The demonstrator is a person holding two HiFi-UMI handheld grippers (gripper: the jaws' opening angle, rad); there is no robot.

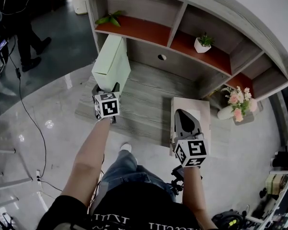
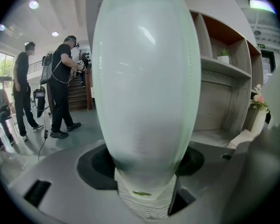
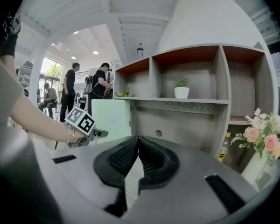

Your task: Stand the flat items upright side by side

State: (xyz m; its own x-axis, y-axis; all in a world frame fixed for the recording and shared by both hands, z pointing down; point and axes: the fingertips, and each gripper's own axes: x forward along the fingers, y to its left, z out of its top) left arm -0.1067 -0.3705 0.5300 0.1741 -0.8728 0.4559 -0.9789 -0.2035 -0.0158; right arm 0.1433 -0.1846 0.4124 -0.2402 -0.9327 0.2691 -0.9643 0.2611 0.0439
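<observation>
A pale green flat box (image 1: 110, 61) stands upright on the wooden shelf base (image 1: 144, 104), close to the unit's left wall. My left gripper (image 1: 107, 88) is shut on its near lower edge; in the left gripper view the green box (image 2: 144, 78) fills the space between the pads. A beige flat box (image 1: 203, 113) lies flat on the base to the right. My right gripper (image 1: 181, 113) hovers over the beige box's near left part, shut with nothing held, and its pads meet at the tips (image 3: 138, 139). From the right gripper view the green box (image 3: 111, 120) stands to the left.
The shelf unit holds a small potted plant (image 1: 202, 43) and green leaves (image 1: 109, 18) in its upper bays. A vase of flowers (image 1: 237, 104) stands at the base's right end. A cable (image 1: 29, 114) runs over the floor on the left, where people (image 2: 60, 87) stand.
</observation>
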